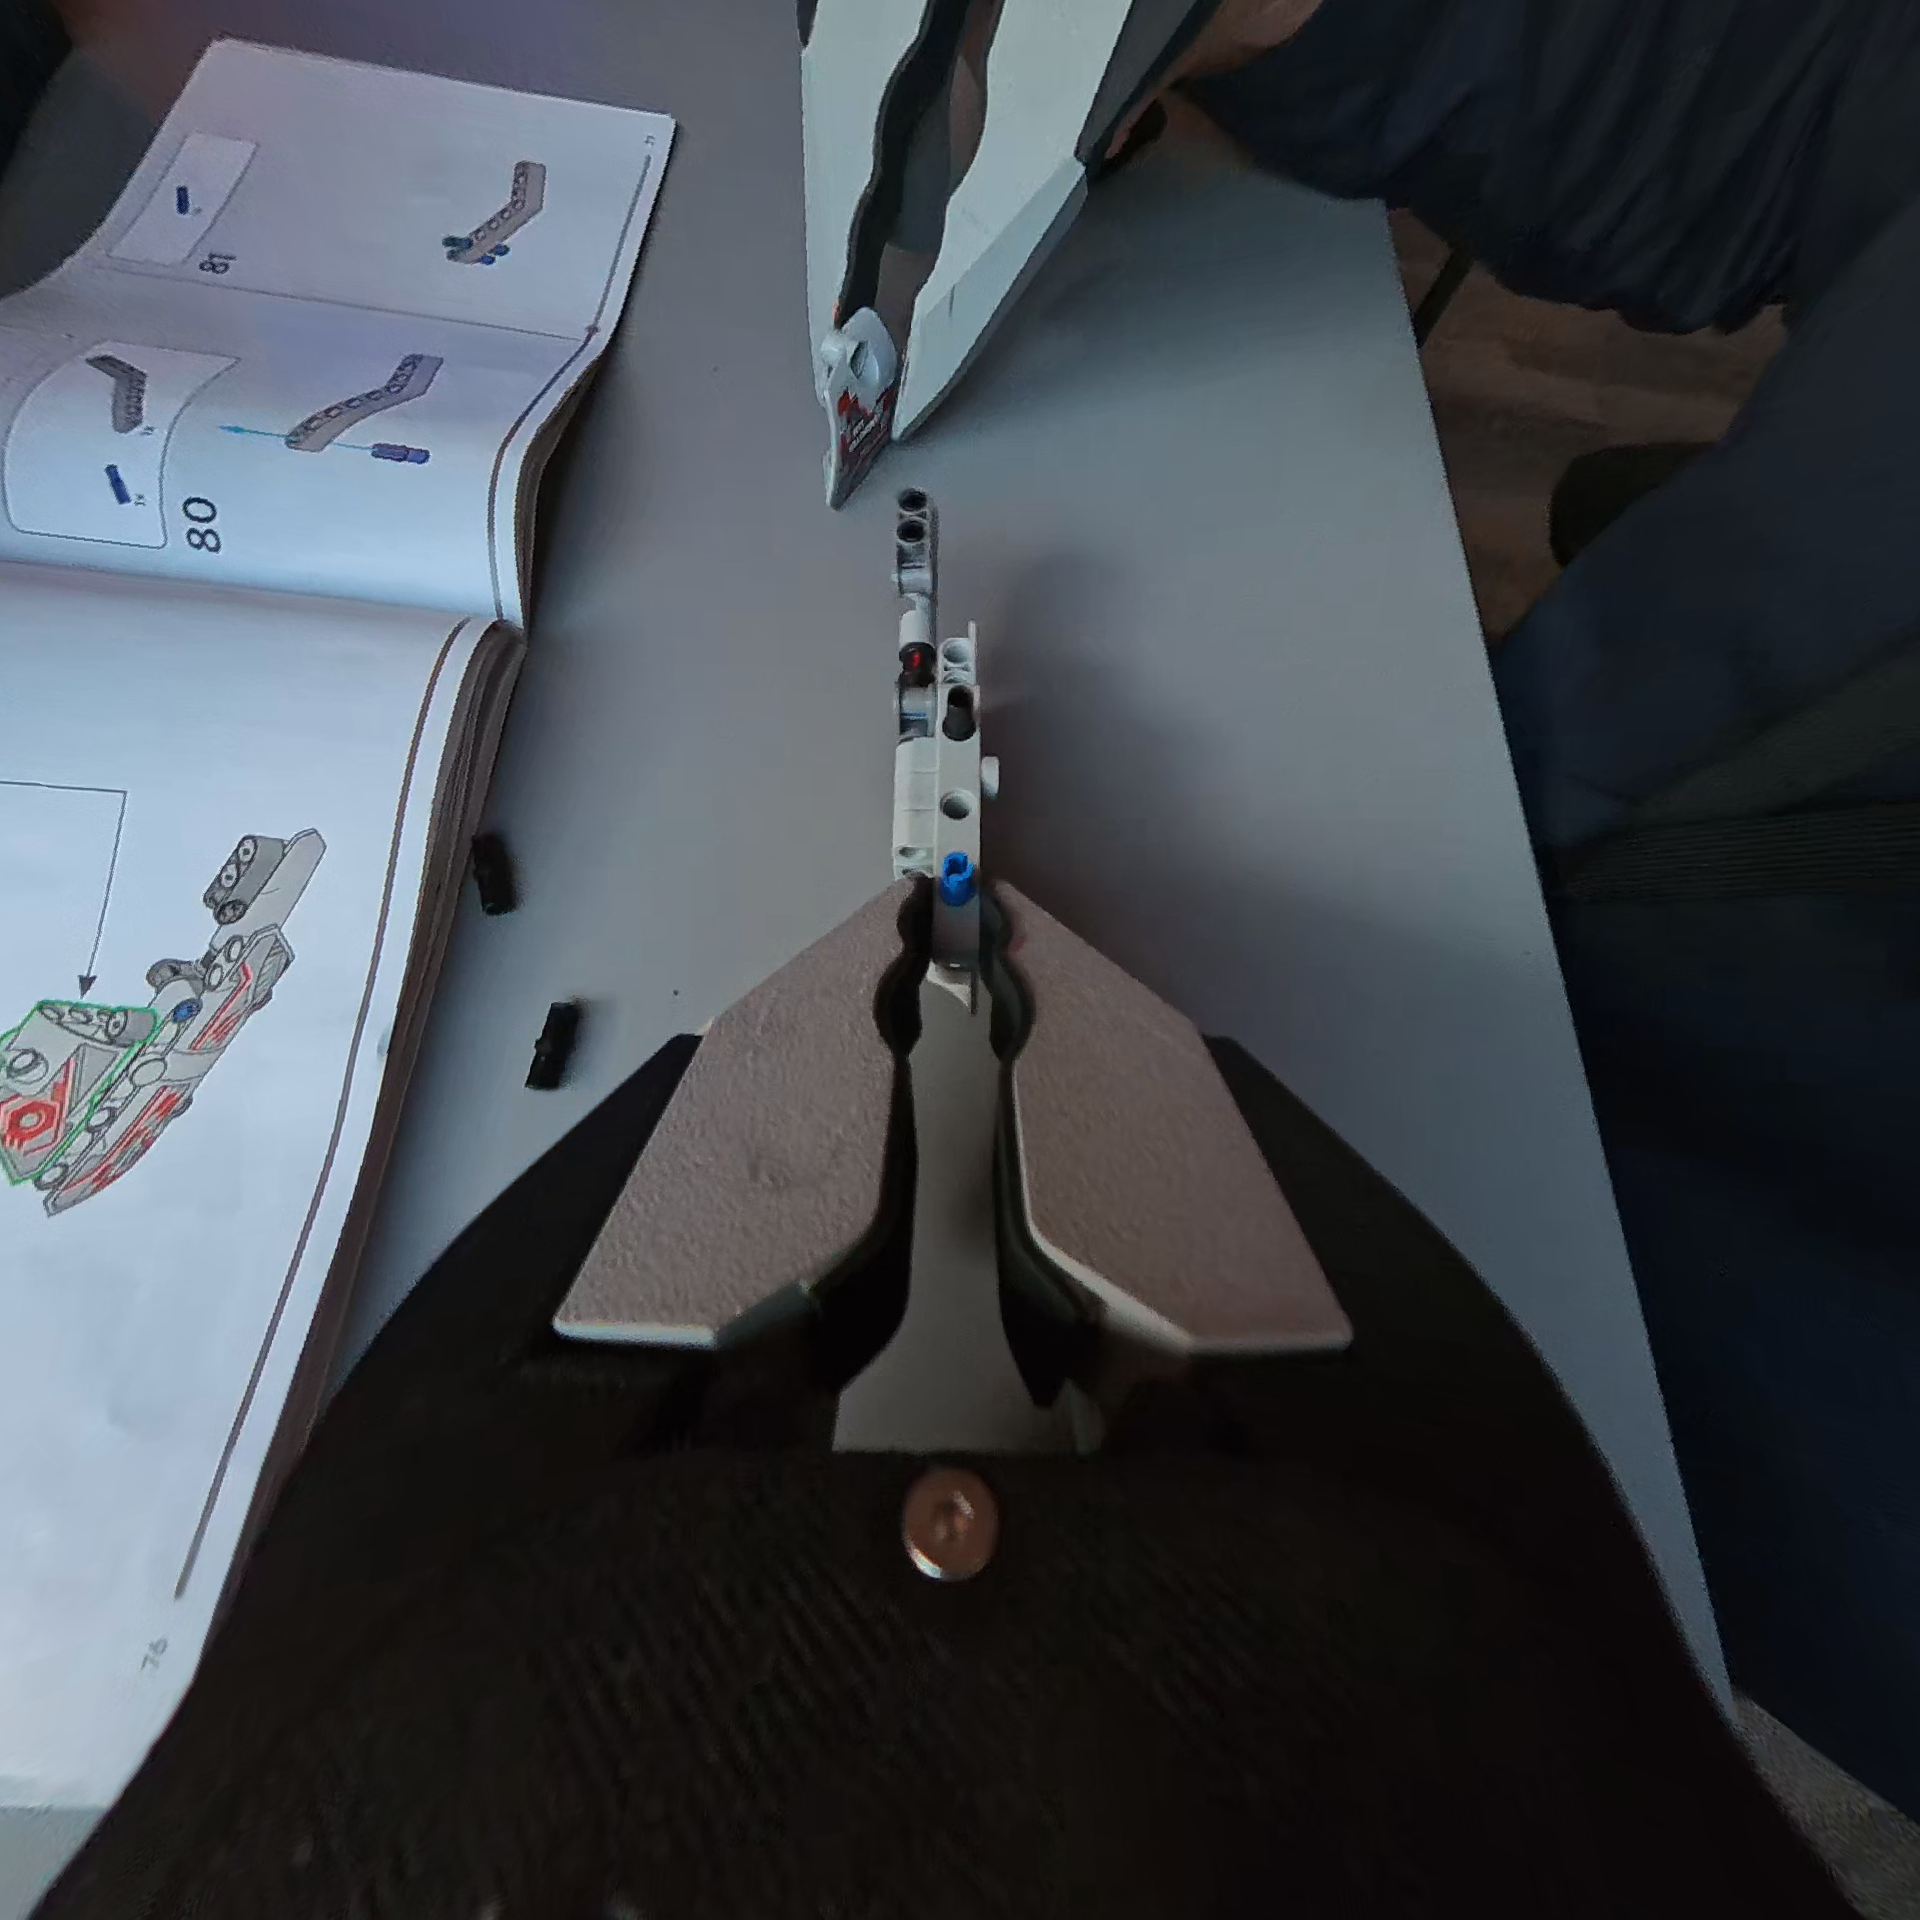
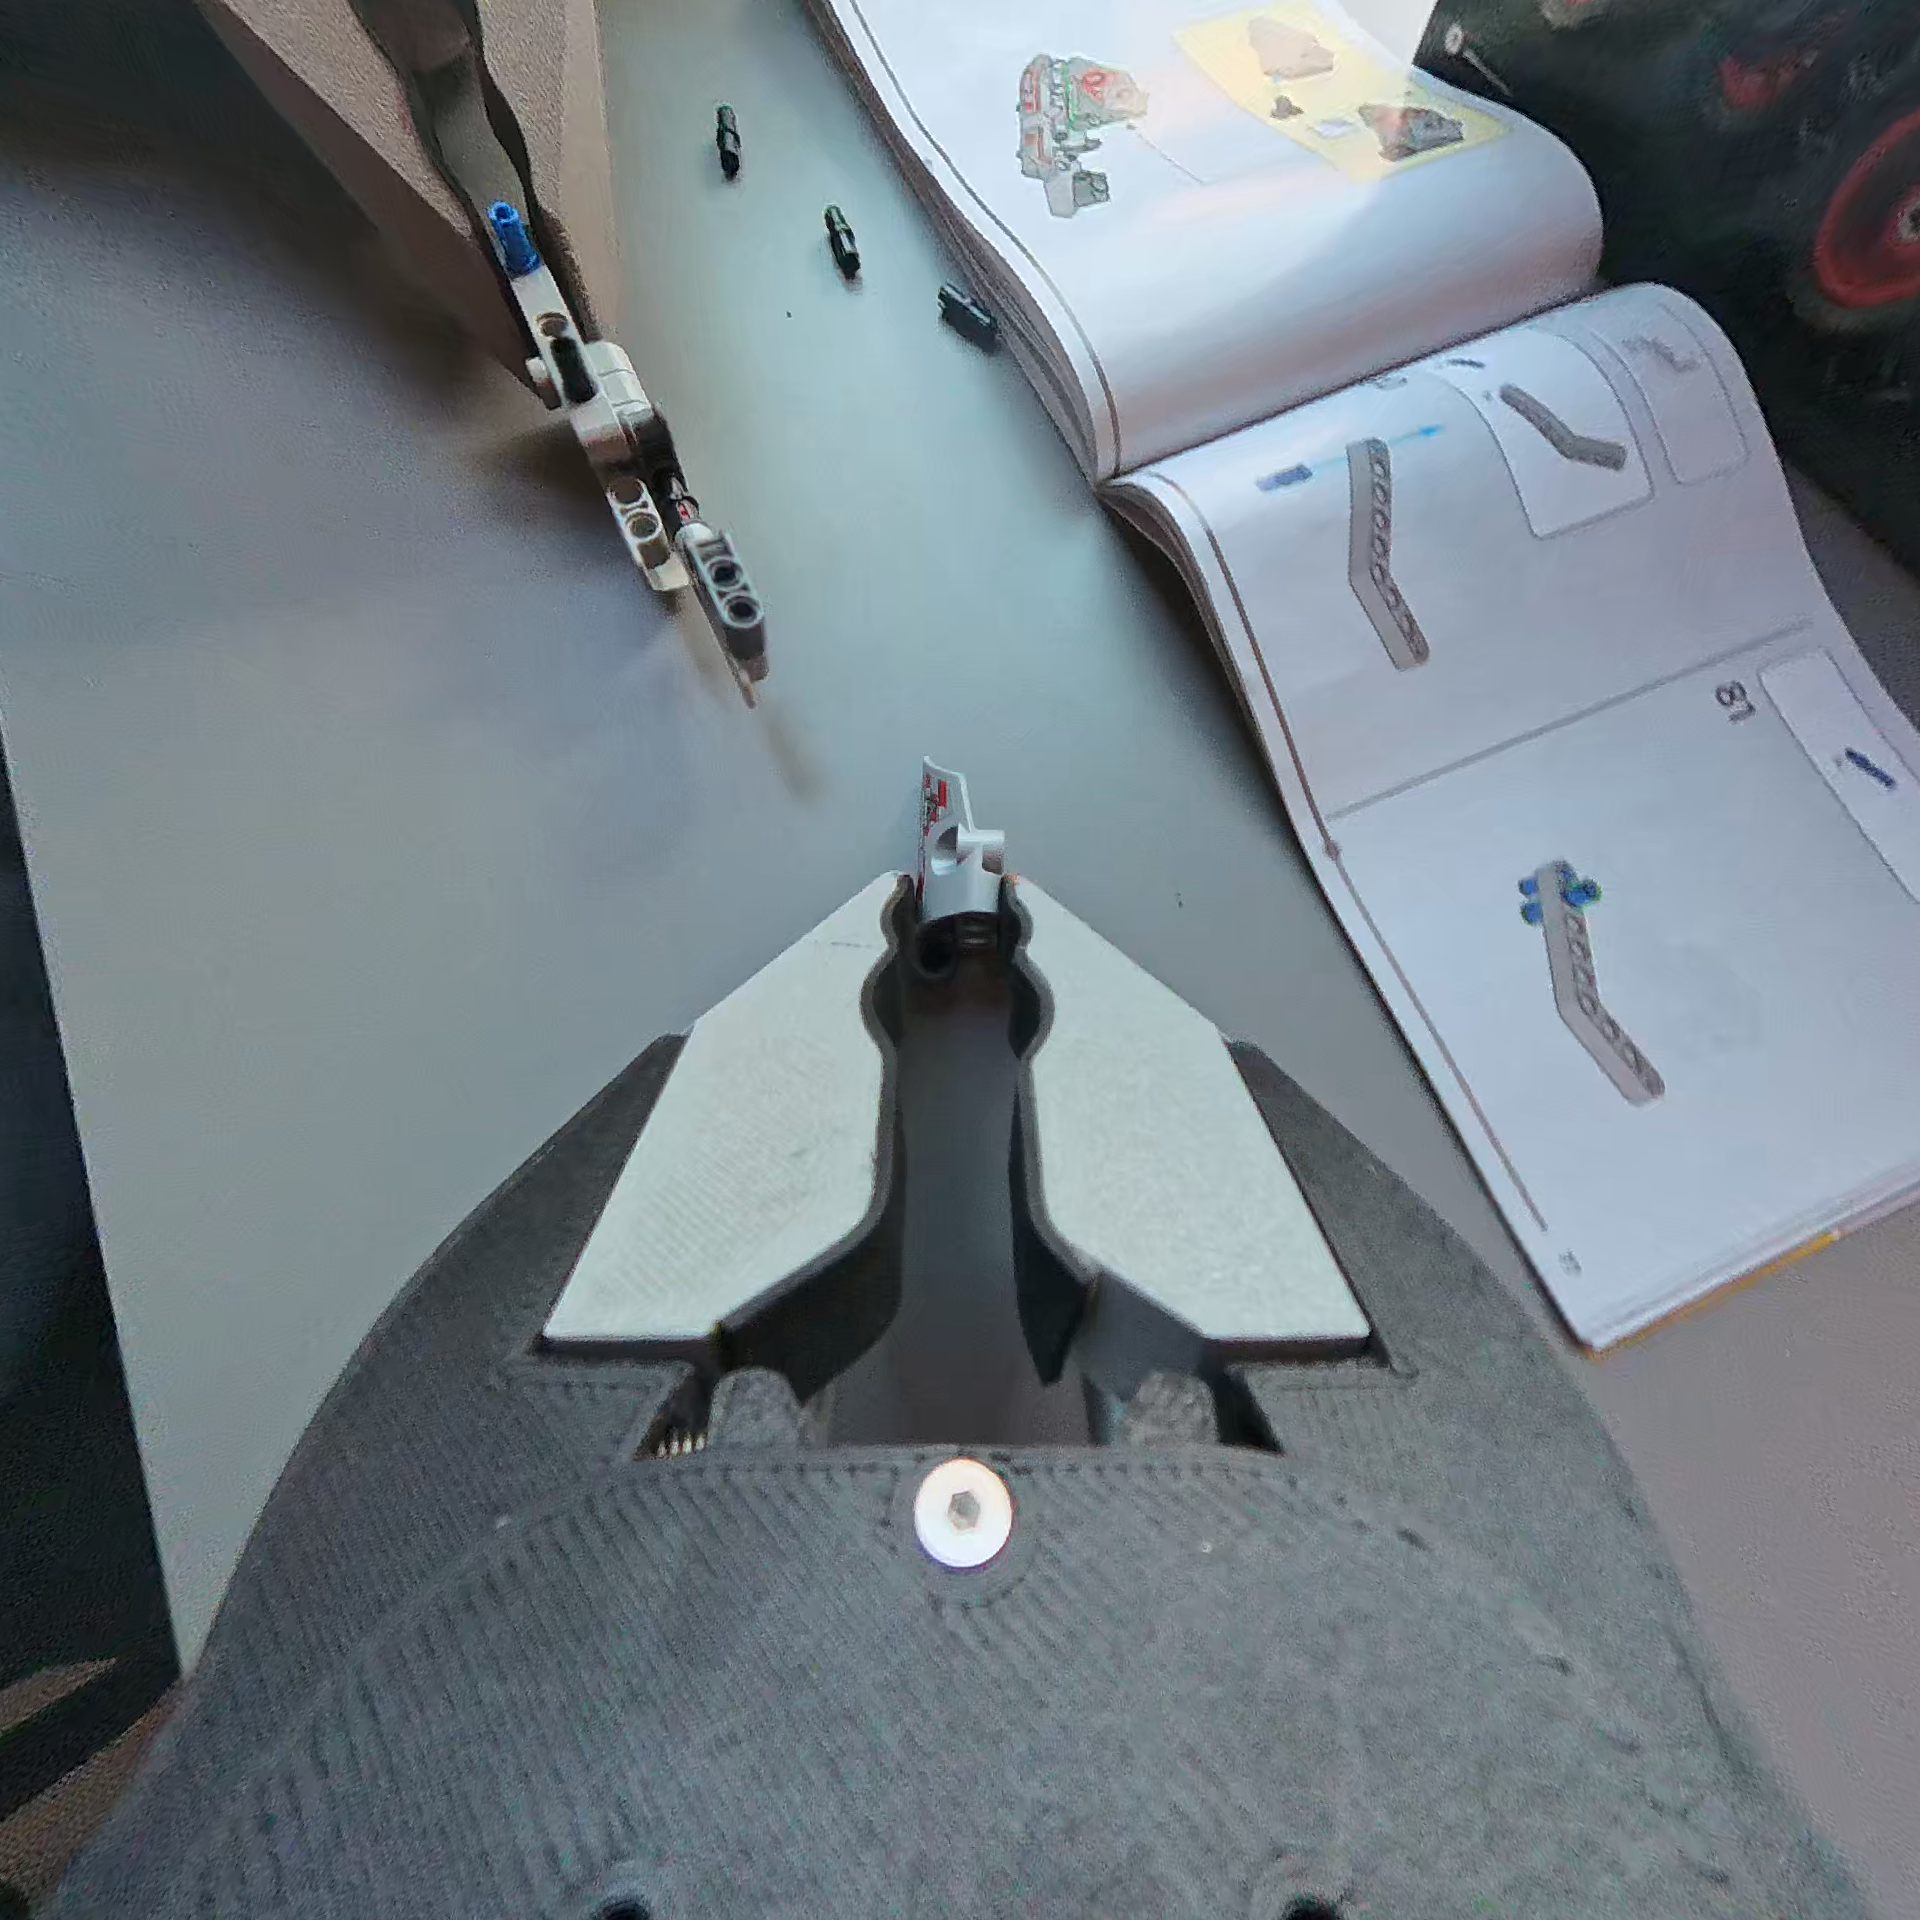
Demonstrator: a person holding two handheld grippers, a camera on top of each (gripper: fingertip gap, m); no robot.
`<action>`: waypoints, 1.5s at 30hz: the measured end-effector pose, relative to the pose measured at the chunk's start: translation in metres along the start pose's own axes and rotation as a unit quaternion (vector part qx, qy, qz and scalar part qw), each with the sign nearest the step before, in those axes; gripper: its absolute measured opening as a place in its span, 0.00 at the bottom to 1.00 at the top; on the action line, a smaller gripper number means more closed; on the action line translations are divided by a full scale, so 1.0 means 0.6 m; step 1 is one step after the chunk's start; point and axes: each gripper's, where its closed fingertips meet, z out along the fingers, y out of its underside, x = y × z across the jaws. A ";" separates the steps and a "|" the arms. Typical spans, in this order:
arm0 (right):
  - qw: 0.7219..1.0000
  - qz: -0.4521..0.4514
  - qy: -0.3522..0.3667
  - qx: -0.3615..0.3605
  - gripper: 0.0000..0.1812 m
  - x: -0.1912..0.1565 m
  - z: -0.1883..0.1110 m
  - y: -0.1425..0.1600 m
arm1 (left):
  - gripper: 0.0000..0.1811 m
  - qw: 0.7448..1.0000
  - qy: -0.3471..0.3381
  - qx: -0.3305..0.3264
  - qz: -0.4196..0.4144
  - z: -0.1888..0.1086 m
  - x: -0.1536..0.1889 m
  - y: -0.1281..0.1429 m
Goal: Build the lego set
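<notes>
My left gripper (image 1: pixel 954 904) is shut on a long grey-and-white lego assembly (image 1: pixel 935 748) with a blue pin (image 1: pixel 956 871) near the fingertips, and holds it edge-on above the grey table (image 1: pixel 1195 727). The same assembly shows in the right wrist view (image 2: pixel 623 416), sticking out of the left gripper at the upper left. My right gripper (image 2: pixel 961 894) is shut on a small grey panel piece with red markings (image 2: pixel 951 831). In the left wrist view the right gripper (image 1: pixel 868 416) holds that panel (image 1: pixel 857 416) just beyond the assembly's far tip. The two parts are apart.
An open instruction booklet (image 1: pixel 260 623) lies on the table's left, also in the right wrist view (image 2: pixel 1455 623). Loose black pins (image 1: pixel 494 873) (image 1: pixel 551 1044) lie beside it; three show in the right wrist view (image 2: pixel 729 140) (image 2: pixel 844 241) (image 2: pixel 966 312). The table edge (image 1: pixel 1507 727) runs on the right. Spacing between my two grippers at the tips: around 12 cm.
</notes>
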 end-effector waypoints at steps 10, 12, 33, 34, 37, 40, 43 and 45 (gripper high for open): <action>0.999 -0.034 -0.029 -0.006 0.07 -0.003 0.036 -0.029 | 0.03 1.000 0.003 -0.002 -0.031 -0.007 -0.005 0.008; 0.999 -0.034 -0.030 -0.006 0.07 -0.002 0.037 -0.030 | 0.03 0.999 0.011 0.001 -0.049 -0.008 -0.008 0.007; 0.958 0.099 -0.270 -0.010 0.07 -0.076 0.073 -0.142 | 0.03 0.968 0.169 -0.012 -0.184 0.006 -0.001 -0.004; 0.955 0.108 -0.277 -0.010 0.07 -0.075 0.077 -0.143 | 0.03 0.967 0.172 -0.010 -0.186 0.005 -0.001 -0.005; 0.937 0.153 -0.315 -0.008 0.06 -0.073 0.078 -0.142 | 0.03 0.971 0.162 -0.003 -0.178 0.004 -0.005 -0.008; 0.924 0.181 -0.336 -0.006 0.06 -0.073 0.077 -0.135 | 0.03 0.972 0.157 0.020 -0.172 -0.002 -0.011 -0.018; 0.918 0.197 -0.343 -0.006 0.06 -0.073 0.077 -0.128 | 0.03 0.968 0.159 0.053 -0.188 -0.009 -0.018 -0.032; 0.916 0.203 -0.346 -0.004 0.06 -0.074 0.076 -0.125 | 0.03 0.964 0.163 0.067 -0.199 -0.013 -0.022 -0.036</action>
